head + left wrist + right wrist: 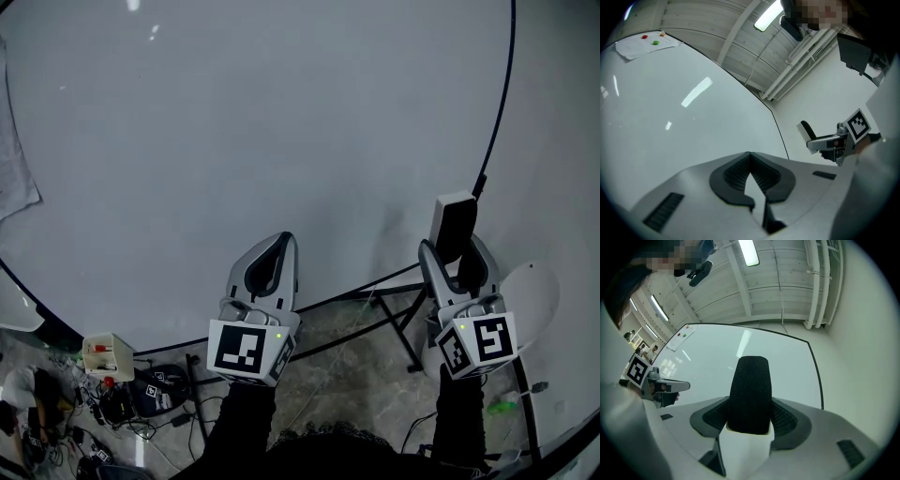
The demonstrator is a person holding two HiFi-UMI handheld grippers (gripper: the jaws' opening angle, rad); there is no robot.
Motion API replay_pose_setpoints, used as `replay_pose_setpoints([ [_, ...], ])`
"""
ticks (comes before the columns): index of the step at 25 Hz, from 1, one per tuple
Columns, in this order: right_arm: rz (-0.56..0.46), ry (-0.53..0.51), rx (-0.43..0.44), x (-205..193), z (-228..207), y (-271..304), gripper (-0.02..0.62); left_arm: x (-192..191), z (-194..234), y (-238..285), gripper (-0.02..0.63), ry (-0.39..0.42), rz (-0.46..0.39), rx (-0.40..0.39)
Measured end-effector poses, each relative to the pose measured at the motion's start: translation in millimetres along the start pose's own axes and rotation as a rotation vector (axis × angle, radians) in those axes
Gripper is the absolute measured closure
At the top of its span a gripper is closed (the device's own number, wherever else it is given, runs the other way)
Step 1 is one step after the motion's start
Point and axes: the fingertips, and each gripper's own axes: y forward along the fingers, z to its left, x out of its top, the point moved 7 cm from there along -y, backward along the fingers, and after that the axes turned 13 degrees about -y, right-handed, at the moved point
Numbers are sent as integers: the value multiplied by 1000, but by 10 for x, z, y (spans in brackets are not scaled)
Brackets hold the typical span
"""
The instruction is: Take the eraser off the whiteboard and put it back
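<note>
The eraser [455, 225], a white block with a black felt face, stands upright between the jaws of my right gripper [457, 251], which is shut on it. In the right gripper view the felt side of the eraser [750, 394] faces the camera and hides the jaw gap. The eraser is held near the lower right part of the whiteboard [281, 141]; whether it touches the board I cannot tell. My left gripper [279, 246] hovers to its left, shut and holding nothing, its tips [750, 154] meeting. The left gripper view shows the right gripper [829, 140] with the eraser [806, 130].
A paper sheet [644, 44] pinned by small magnets hangs at the board's far corner. The board's black edge [502, 103] runs down the right side. Below are black stand legs [394, 314], a small box [108, 354] and cables on the floor.
</note>
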Motion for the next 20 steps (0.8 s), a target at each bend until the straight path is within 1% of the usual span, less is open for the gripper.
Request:
replay_pose_setpoints([
  [3, -2, -1, -4, 15, 11, -18, 322, 10, -7, 1, 600, 10, 6, -9],
  [9, -4, 0, -13, 41, 33, -72, 322, -6, -54, 7, 600, 51, 54, -23],
  [12, -4, -2, -17, 49, 41, -81, 322, -11, -49, -7, 601, 63, 62, -20],
  [14, -4, -2, -19, 49, 40, -87, 322, -12, -37, -19, 601, 54, 57, -15],
  [17, 1, 3, -23, 38, 45, -101, 322, 8, -14, -56, 600, 6, 15, -21],
  [20, 3, 11, -30, 20, 39, -109, 322, 25, -12, -71, 600, 2, -4, -23],
])
